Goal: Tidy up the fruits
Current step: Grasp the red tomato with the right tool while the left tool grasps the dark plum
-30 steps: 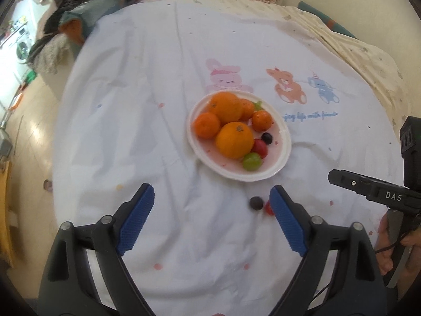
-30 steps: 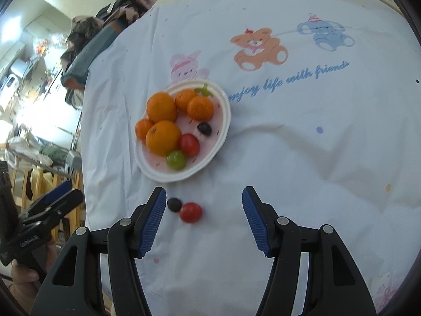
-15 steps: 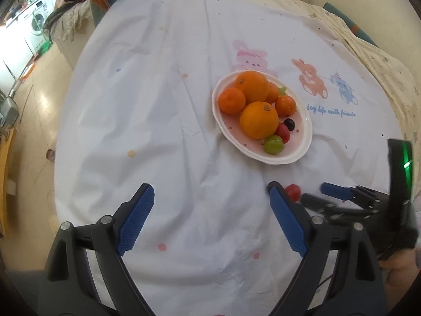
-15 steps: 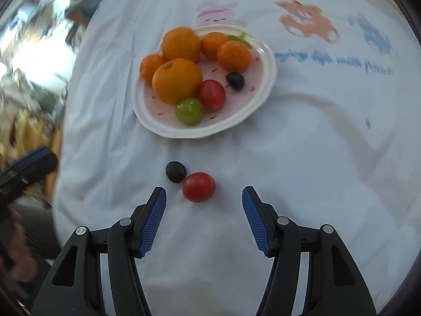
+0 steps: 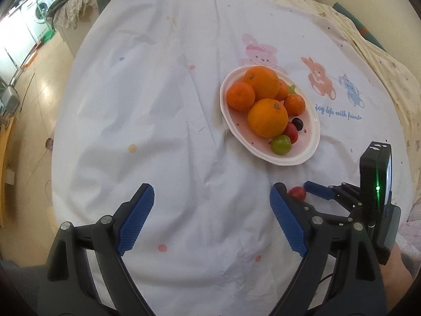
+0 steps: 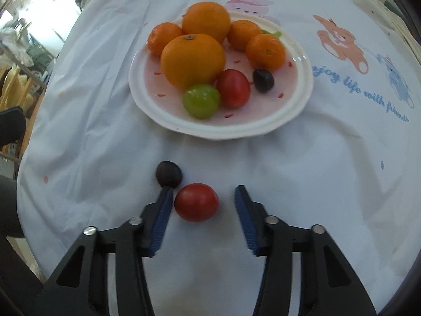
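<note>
From the left wrist, the left gripper [image 5: 210, 218] has its jaws wide open over bare sheet, its right jaw half hiding a red tomato [image 5: 297, 192]; from the right wrist, the right gripper [image 6: 204, 217] has jaws that have just been closing, not yet pressing the tomato [image 6: 196, 202] between them, dark grape [image 6: 168, 174] at the left tip.

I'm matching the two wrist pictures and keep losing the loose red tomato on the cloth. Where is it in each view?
Left wrist: the red tomato lies low right, just past the left tongs' right finger, mostly hidden.
Right wrist: the red tomato lies low centre between the right tongs, nearer the left pad, beside a dark grape.
Shared landmark: the white plate of oranges, just beyond it.
</note>
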Motion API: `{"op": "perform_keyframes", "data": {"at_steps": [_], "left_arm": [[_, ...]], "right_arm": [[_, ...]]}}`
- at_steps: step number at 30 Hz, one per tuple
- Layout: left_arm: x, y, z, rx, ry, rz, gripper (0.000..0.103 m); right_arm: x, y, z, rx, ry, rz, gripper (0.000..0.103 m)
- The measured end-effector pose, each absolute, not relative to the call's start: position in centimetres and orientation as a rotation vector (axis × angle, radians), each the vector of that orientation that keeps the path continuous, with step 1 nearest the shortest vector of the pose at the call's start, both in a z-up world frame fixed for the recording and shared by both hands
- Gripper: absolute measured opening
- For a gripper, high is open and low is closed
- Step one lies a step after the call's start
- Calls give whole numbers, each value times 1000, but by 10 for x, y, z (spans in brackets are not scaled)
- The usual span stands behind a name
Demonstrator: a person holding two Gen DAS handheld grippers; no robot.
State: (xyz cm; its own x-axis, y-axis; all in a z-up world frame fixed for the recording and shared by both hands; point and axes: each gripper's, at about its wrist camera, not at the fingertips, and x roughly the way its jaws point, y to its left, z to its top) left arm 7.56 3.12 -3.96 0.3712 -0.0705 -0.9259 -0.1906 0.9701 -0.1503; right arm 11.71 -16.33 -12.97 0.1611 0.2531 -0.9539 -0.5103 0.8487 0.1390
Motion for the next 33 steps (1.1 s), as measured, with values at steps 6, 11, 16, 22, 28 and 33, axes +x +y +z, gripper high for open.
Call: {"op": "perform_keyframes", "data": {"at_steps": [6, 11, 16, 22, 28, 33], "left_arm": [[76, 28, -43, -245, 1203, 72, 88], [78, 22, -49, -217, 1213, 66, 88], [81, 5, -63, -157, 1245, 24, 88], [83, -48, -83, 58, 1269, -115, 86], [98, -83, -102, 106, 1300, -257, 57], [116, -92, -117, 110, 1319, -269, 39]], "right_arm": [[112, -163, -126, -257, 1306, 569, 35], [110, -185, -103, -150, 1296, 547, 35], [108, -233, -55, 22, 1239, 514, 35], [107, -272, -34, 166, 1185, 449, 35], [117, -289, -41, 234, 1198, 392, 35], [122, -293, -52, 259, 1245, 365, 35]]}}
